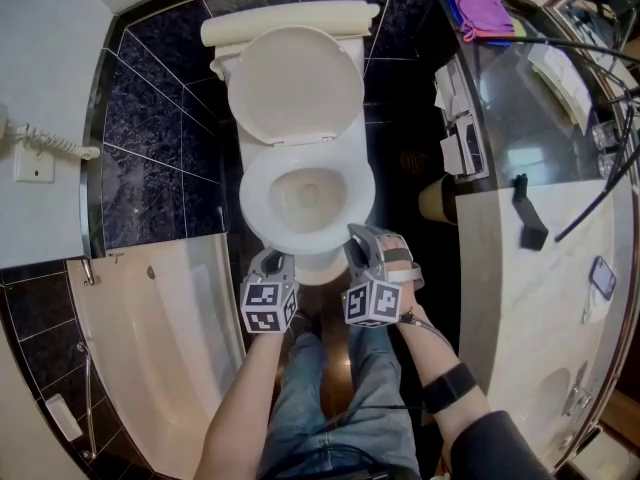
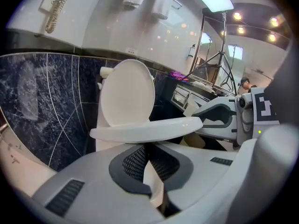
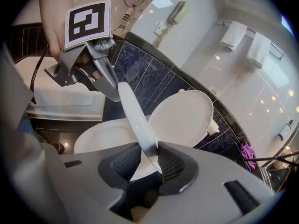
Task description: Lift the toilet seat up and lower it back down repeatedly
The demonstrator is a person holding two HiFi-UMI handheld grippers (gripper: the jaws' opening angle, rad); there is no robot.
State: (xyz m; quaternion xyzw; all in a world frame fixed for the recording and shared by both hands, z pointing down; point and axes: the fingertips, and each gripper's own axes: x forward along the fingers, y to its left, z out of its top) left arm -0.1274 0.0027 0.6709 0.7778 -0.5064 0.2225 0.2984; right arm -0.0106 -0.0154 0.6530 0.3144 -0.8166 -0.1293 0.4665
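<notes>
A white toilet seat (image 1: 256, 190) lies low over the bowl, and its lid (image 1: 295, 83) stands up against the tank. My left gripper (image 1: 272, 259) is at the seat's front left edge and my right gripper (image 1: 358, 236) at its front right. In the left gripper view the seat (image 2: 145, 129) runs level across, and its edge sits pinched in the left gripper (image 2: 150, 171). In the right gripper view the seat (image 3: 135, 120) slants up out of the right gripper (image 3: 147, 164), a little above the bowl rim (image 3: 96, 136). Both are shut on it.
A bathtub (image 1: 150, 338) sits on the left under a wall phone (image 1: 30, 153). On the right is a stone counter (image 1: 560, 268), with a purple cloth (image 1: 482, 10) at its far end. The person's legs in jeans (image 1: 330, 388) stand before the toilet.
</notes>
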